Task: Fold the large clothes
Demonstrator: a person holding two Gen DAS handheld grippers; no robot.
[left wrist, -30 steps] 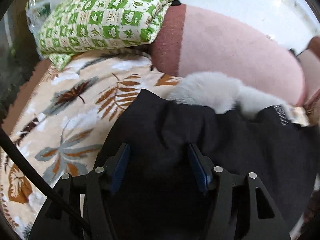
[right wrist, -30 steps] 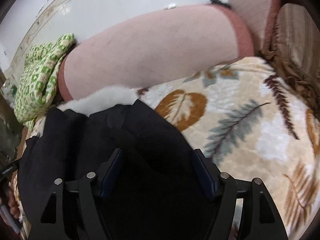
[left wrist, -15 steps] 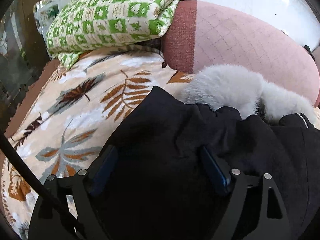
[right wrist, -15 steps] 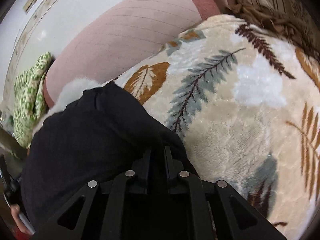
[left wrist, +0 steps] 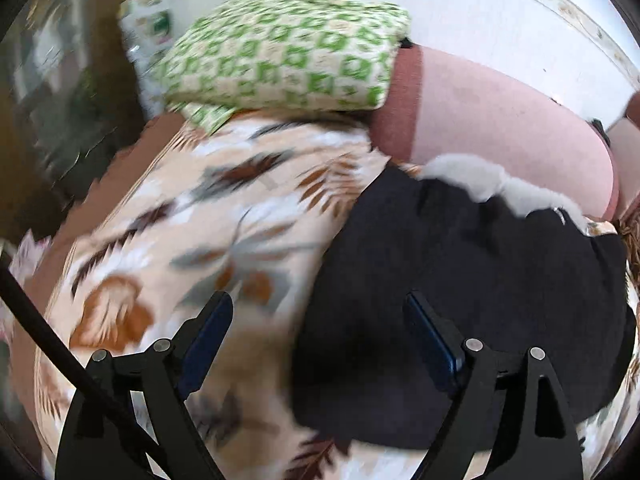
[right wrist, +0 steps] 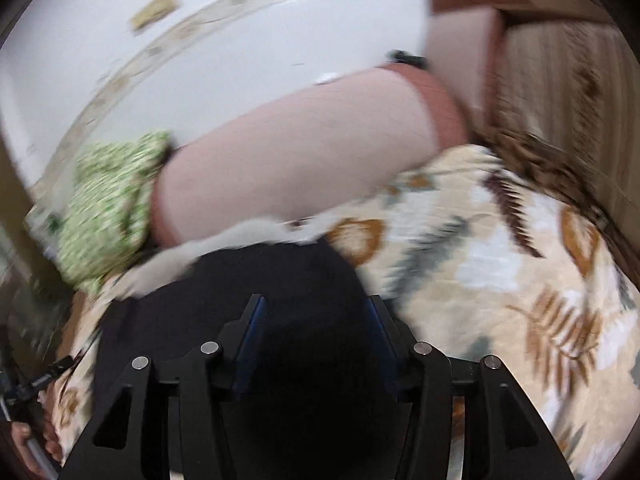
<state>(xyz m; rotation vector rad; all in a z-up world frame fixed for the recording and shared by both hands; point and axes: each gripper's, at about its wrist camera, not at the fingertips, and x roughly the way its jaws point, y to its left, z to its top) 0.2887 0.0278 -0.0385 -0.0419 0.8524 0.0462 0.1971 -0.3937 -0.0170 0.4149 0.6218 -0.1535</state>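
both views are pretty smeared. left gripper (left wrist: pixel 320 336) is spread wide with nothing between the fingers, right gripper (right wrist: pixel 316 336) is parted too — both hover over the black coat (left wrist: pixel 472 280), heaped on the leaf blanket (left wrist: pixel 200 240), its grey fur collar (left wrist: pixel 492 184) against the pink bolster (left wrist: pixel 500 120).

One black coat (left wrist: pixel 472 280) with a fur collar (left wrist: pixel 492 184), one leaf-print blanket (left wrist: pixel 192 232), one green-checked cushion (left wrist: pixel 280 56), one pink bolster (left wrist: pixel 500 120)

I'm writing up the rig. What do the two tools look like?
Both tools, left and right, are matte black angular frames with triangular cut-outs, silver round pivot screws and dark blue finger pads. A black cable crosses beside the left tool.
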